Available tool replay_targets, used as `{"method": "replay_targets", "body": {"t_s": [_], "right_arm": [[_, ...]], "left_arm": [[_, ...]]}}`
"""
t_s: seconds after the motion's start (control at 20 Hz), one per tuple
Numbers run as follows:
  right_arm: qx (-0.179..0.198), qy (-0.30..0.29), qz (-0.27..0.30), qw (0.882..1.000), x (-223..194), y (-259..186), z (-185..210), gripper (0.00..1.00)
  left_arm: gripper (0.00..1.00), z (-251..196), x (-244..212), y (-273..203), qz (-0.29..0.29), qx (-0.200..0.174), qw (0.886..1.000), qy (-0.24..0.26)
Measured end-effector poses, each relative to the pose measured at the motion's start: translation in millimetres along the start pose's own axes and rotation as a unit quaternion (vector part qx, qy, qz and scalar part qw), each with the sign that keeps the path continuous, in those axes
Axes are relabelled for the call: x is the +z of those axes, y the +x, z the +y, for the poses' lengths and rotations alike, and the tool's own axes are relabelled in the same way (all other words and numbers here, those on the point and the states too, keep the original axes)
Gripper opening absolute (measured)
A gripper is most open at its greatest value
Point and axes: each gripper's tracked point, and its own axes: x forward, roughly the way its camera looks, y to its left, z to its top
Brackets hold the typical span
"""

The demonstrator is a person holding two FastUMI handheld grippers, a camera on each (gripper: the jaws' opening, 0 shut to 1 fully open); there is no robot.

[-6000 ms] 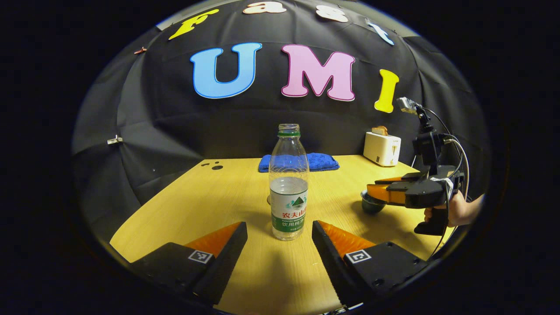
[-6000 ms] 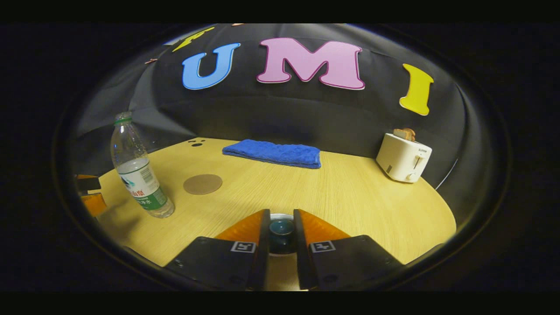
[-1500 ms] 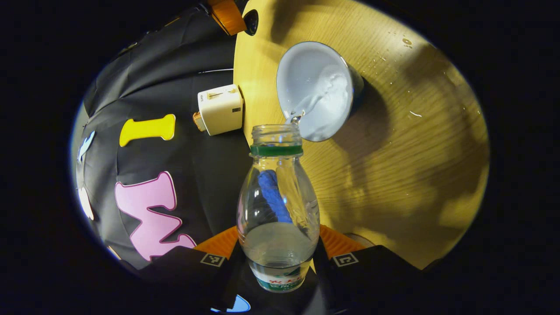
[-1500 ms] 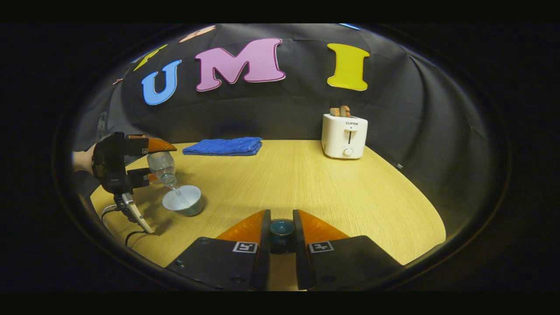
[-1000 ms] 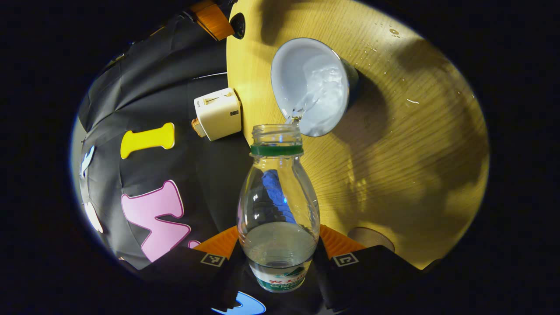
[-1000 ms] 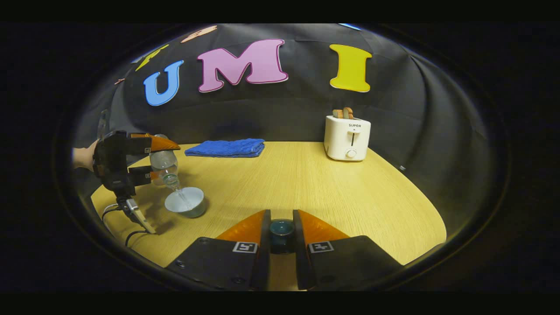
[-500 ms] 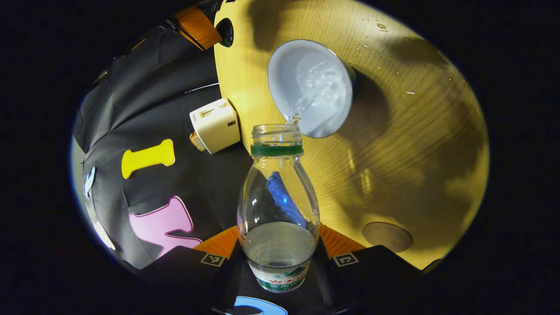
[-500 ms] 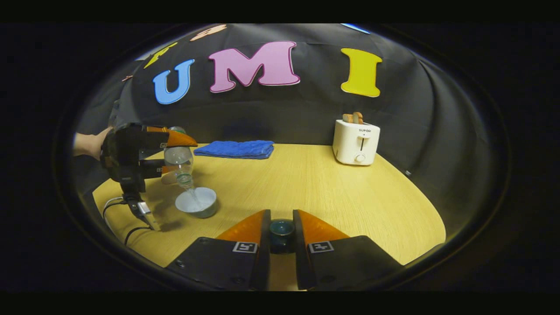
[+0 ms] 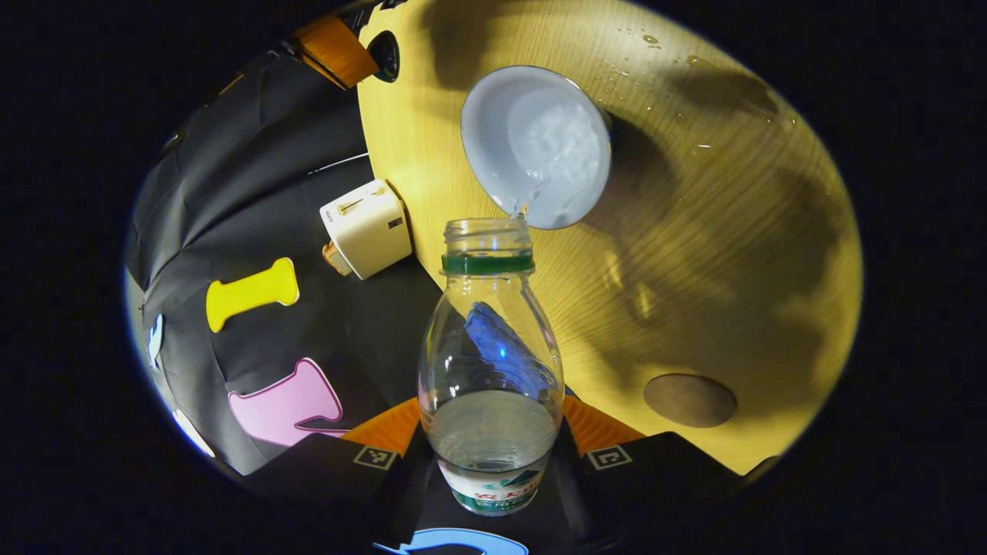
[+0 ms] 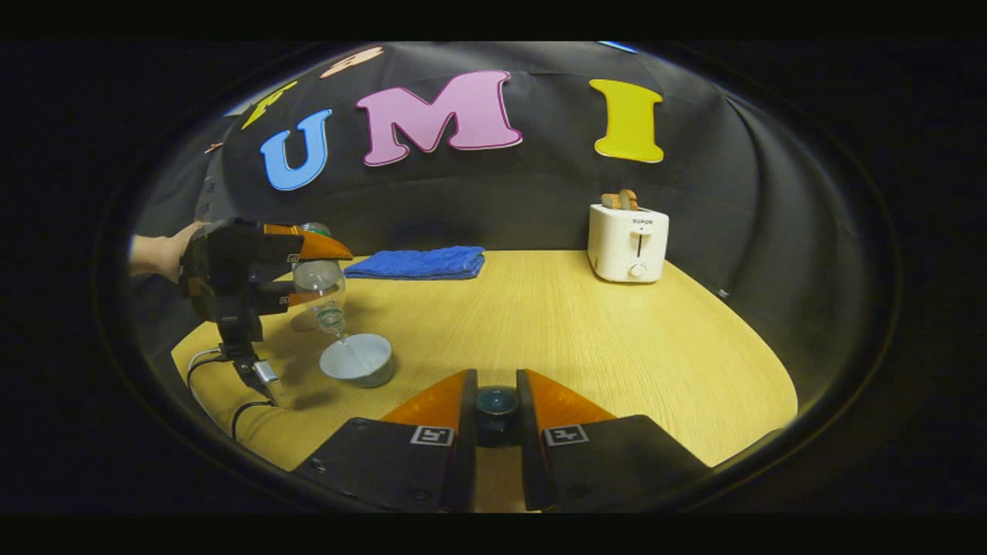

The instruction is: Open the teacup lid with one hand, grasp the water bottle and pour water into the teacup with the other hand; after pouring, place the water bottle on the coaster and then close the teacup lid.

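The jaws of the left gripper [image 9: 490,432] are closed on the lower body of the water bottle [image 9: 490,362], which is held tipped with its open mouth just above the rim of the teacup [image 9: 536,146]. A thin stream is seen falling from the mouth into the cup, where the water is churned white. The brown coaster [image 9: 689,400] is left bare on the table [image 9: 732,254], near the cup. Farther right, the jaws of the right gripper [image 10: 496,408] are drawn narrow around the dark teacup lid [image 10: 496,402], held clear of the cup. A blue towel [image 10: 416,262] and a white toaster [image 10: 628,241] are set along the table's far edge.
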Motion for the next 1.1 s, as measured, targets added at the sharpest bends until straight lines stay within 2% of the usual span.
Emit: {"method": "replay_targets", "body": {"t_s": [0.1,0.15,0.2,0.3,0.35,0.5,0.55,0.6,0.75,0.8,0.95,1.1], "right_arm": [[0.004,-0.001,-0.001,1.0,1,-1,3,0.27],[0.006,0.002,-0.001,1.0,1,-2,5,0.23],[0.008,0.003,-0.001,1.0,1,-3,7,0.23],[0.009,0.003,-0.004,1.0,3,-5,10,0.28],[0.008,0.004,-0.005,1.0,4,-6,11,0.22],[0.007,0.007,-0.009,1.0,5,-12,13,0.22],[0.005,0.007,-0.011,1.0,5,-14,12,0.28],[0.004,0.009,-0.011,1.0,6,-16,11,0.22],[0.0,0.023,-0.012,1.0,5,-21,7,0.22],[-0.003,0.024,-0.012,1.0,5,-23,5,0.28],[-0.01,0.025,-0.011,1.0,3,-28,0,0.3],[-0.012,0.028,-0.009,1.0,1,-29,1,0.28]], "left_arm": [[0.74,3,2,-2,-0.002,0.001,1.0,0.01],[0.74,5,3,-2,-0.004,0.0,1.0,0.017],[0.74,4,5,-2,-0.005,-0.002,1.0,0.025],[0.74,7,9,-2,-0.009,-0.007,0.999,0.036],[0.74,13,9,-2,-0.011,-0.005,0.999,0.042],[0.74,23,12,0,-0.017,0.0,0.998,0.061],[0.74,25,13,-1,-0.019,-0.001,0.997,0.069],[0.74,25,16,-2,-0.022,-0.001,0.997,0.079],[0.74,31,21,4,-0.032,-0.003,0.994,0.109],[0.74,33,23,5,-0.035,-0.002,0.992,0.12],[0.74,38,23,7,-0.038,-0.004,0.989,0.142],[0.74,39,27,8,-0.042,-0.004,0.987,0.158]]}}
